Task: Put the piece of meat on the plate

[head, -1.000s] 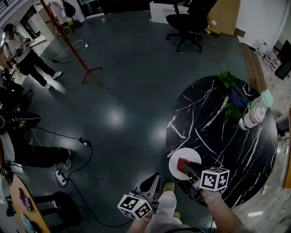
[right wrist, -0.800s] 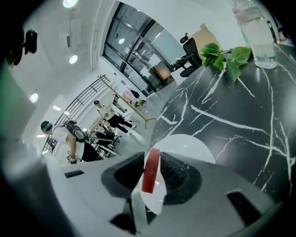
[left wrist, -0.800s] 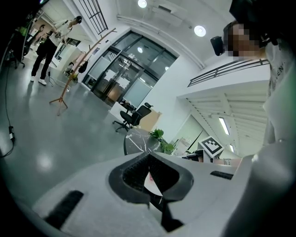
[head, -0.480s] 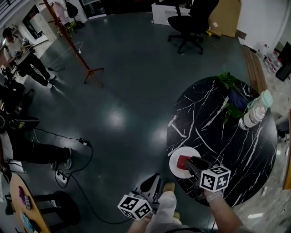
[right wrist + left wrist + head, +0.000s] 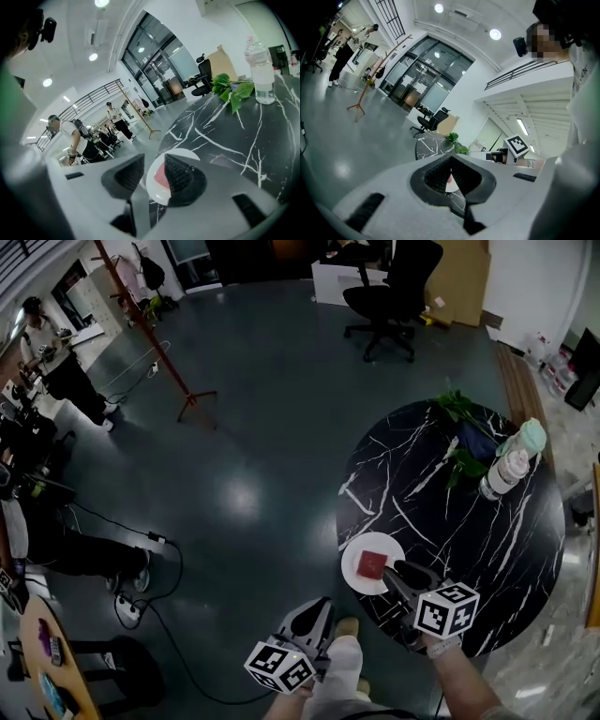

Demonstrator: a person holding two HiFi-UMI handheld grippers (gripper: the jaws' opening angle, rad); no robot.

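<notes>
My right tool [image 5: 152, 161], jaws just opened wide and empty, hangs at the plate's [image 5: 355, 579] edge, leaving the piece of meat [image 5: 371, 564] lying free on it.

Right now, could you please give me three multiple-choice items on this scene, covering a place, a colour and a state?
1. Where does the piece of meat lie?
A. On the plate
B. On the chair seat
C. On the floor

2. What colour is the plate?
A. Black
B. White
C. Green

3. How is the right gripper?
A. Shut on the meat
B. Shut on the plate's rim
C. Open, holding nothing

Answers:
1 A: the red piece rests on the plate, at the near edge of the table.
2 B: it shows white against the black marble.
3 C: its jaws have just been opening and stand apart, gripping nothing.
</notes>
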